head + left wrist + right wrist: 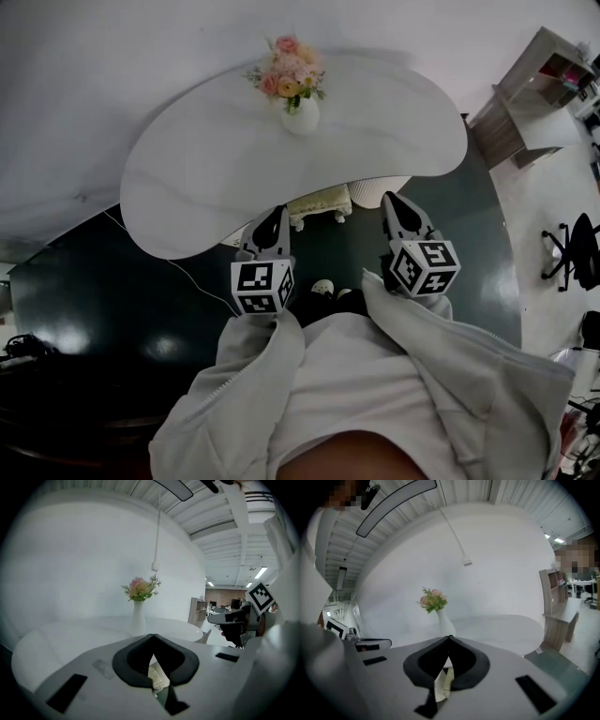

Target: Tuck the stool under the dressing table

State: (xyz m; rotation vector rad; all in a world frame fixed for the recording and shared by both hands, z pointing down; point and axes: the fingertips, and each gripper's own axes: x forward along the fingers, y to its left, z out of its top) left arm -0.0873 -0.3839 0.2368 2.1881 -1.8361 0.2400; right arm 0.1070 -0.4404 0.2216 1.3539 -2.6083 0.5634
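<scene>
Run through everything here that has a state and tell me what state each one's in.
left gripper, shut, holding nothing
right gripper, shut, holding nothing
stool, mostly under the dressing table, one edge showing
vase, upright on the dressing table, holding flowers
</scene>
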